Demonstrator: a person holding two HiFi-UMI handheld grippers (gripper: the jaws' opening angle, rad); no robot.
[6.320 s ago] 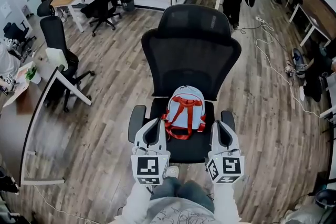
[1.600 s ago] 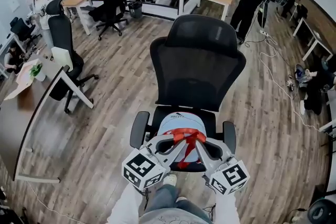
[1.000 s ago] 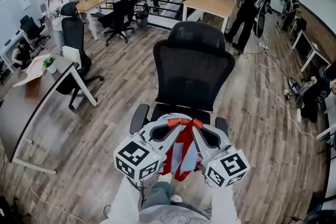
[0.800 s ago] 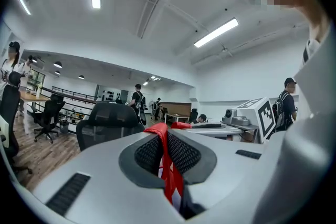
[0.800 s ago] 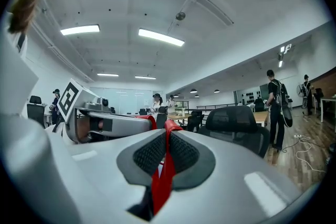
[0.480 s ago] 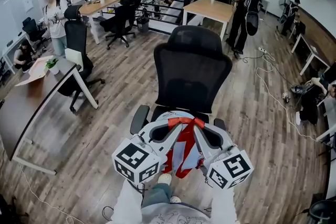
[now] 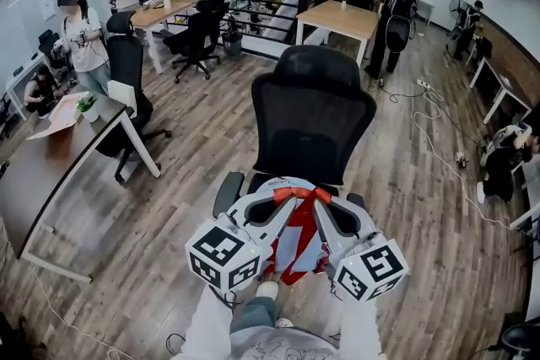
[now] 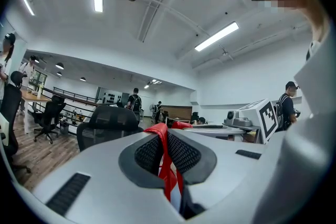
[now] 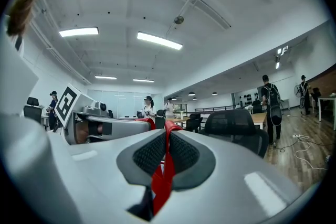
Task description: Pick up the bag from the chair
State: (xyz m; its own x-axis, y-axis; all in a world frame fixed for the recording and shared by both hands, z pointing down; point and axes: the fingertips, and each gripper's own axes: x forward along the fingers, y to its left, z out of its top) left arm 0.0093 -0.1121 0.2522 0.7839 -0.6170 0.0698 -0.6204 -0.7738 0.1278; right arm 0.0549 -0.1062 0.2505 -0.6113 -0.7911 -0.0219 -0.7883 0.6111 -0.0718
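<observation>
A small light-blue bag (image 7: pixel 291 242) with red straps (image 7: pixel 297 195) hangs in the air in front of the black office chair (image 7: pixel 313 124), lifted off its seat. My left gripper (image 7: pixel 283 197) is shut on one red strap (image 8: pixel 164 147), pinched between its black pads. The right gripper (image 7: pixel 315 198) is shut on the other red strap (image 9: pixel 163 178). In the head view both grippers meet tip to tip above the bag. Most of the chair seat is hidden behind the bag and grippers.
A wooden desk (image 7: pixel 51 156) stands at the left with another black chair (image 7: pixel 126 88) beside it. Several people stand in the room, one with a backpack (image 7: pixel 396 0) at the back. Cables (image 7: pixel 439 147) lie on the wood floor to the right.
Both grippers closed on the red straps and raised the bag off the chair seat. Over the last half second the bag and grippers hold almost still.
</observation>
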